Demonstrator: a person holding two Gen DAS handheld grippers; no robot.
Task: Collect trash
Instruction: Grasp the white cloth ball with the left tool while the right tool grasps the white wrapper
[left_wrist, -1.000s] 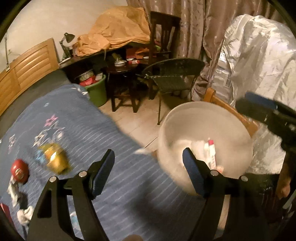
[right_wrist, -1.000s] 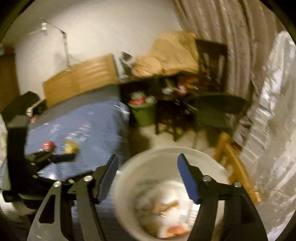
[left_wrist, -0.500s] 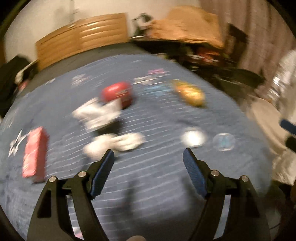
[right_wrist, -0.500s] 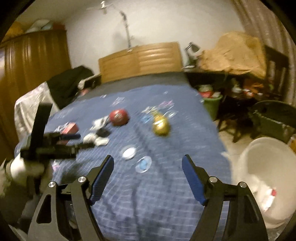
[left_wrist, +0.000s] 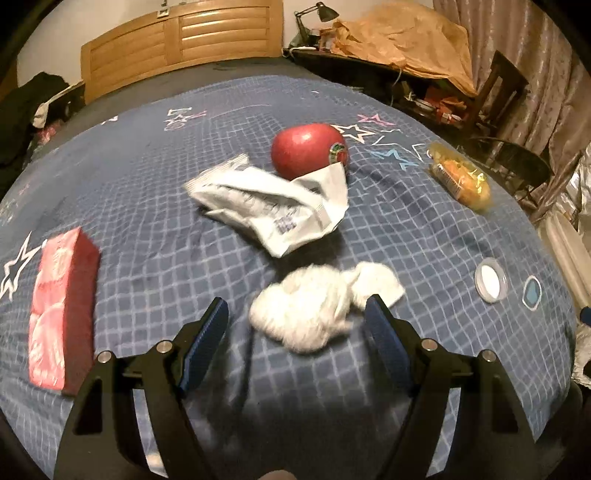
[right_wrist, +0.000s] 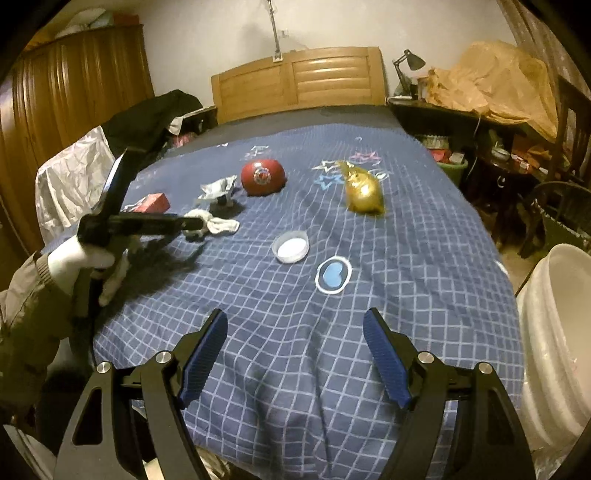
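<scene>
Trash lies on the blue checked bedspread (left_wrist: 155, 206). A crumpled white tissue (left_wrist: 314, 314) sits just ahead of my left gripper (left_wrist: 297, 304), partly between its open fingertips, and the pads do not press it. Behind it are a white wrapper (left_wrist: 280, 201), a red round fruit (left_wrist: 306, 149) and a yellow snack packet (left_wrist: 461, 177). My right gripper (right_wrist: 295, 316) hangs open and empty over the bed's near end, short of a white lid (right_wrist: 291, 246) and a blue disc (right_wrist: 333, 275). The right wrist view also shows the left gripper (right_wrist: 192, 222) above the tissue (right_wrist: 221, 224).
A red box (left_wrist: 62, 310) lies at the bed's left. The white bin (right_wrist: 554, 332) stands on the floor past the bed's right edge. A gloved hand (right_wrist: 81, 258) holds the left gripper. A cluttered desk (right_wrist: 461, 110), chairs and a green bin (right_wrist: 452, 166) line the right side.
Both grippers have swung away from the white bin to the bed and dipped. The left one now faces the tissue; the right one's jaws stand a little wider.
</scene>
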